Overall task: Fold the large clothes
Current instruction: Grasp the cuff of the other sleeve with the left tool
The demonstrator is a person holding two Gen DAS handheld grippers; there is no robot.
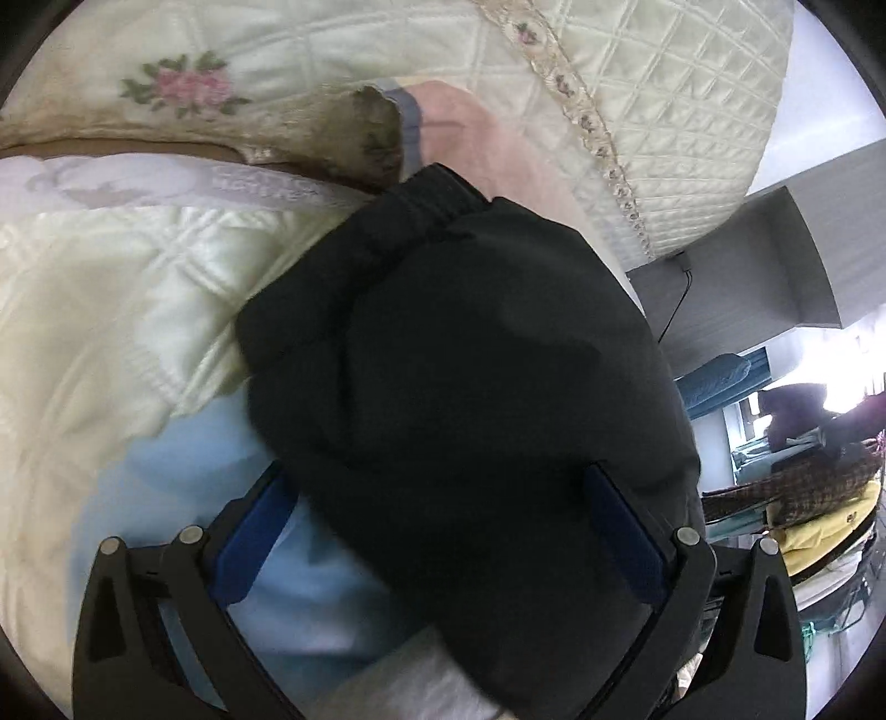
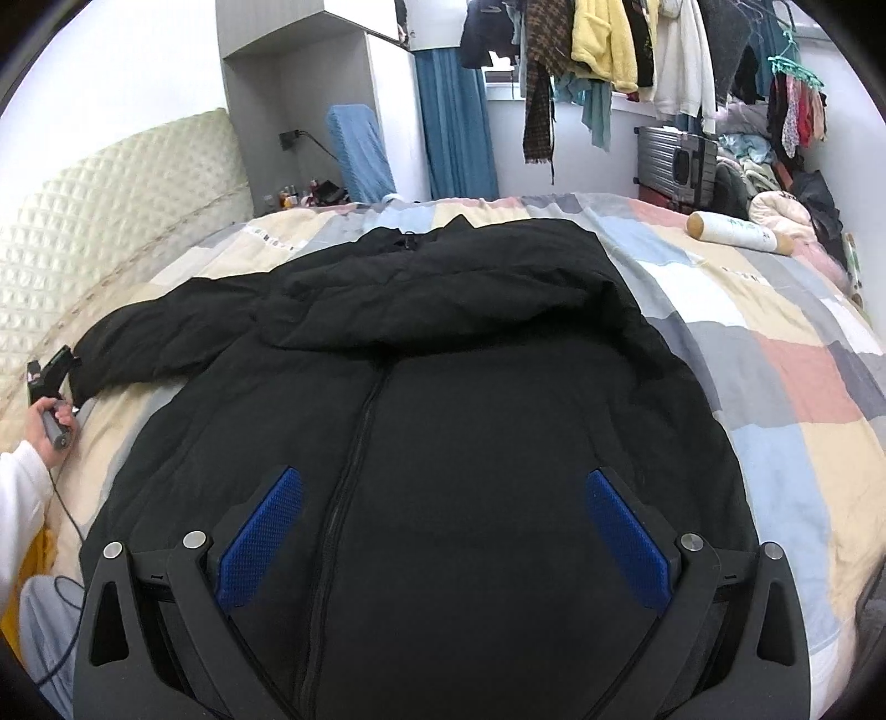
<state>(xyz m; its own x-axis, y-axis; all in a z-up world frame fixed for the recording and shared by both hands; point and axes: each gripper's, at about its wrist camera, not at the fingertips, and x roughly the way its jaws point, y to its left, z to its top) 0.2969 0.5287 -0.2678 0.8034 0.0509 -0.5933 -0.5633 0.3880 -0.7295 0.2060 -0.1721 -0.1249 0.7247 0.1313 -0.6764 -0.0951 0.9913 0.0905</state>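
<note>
A large black puffer jacket [image 2: 443,387] lies front up on the bed, its zipper [image 2: 354,443] running down the middle and its hood bunched at the far end. My right gripper [image 2: 446,476] hovers open over the jacket's lower body. The jacket's left sleeve [image 2: 166,327] stretches out to the left, where my left gripper [image 2: 52,371] sits at its end. In the left wrist view that sleeve [image 1: 470,360] fills the space between the wide-apart blue pads [image 1: 255,543] of my left gripper [image 1: 437,476], with the ribbed cuff [image 1: 426,205] pointing away. The jaws are not closed on it.
A patchwork bedcover [image 2: 775,376] covers the bed, with a cream quilted headboard [image 2: 111,221] at the left. A white cylinder [image 2: 739,232] lies at the far right of the bed. Hanging clothes [image 2: 637,50], a suitcase [image 2: 675,160] and a blue curtain [image 2: 454,122] stand behind. A person's hand [image 2: 41,421] holds the left gripper.
</note>
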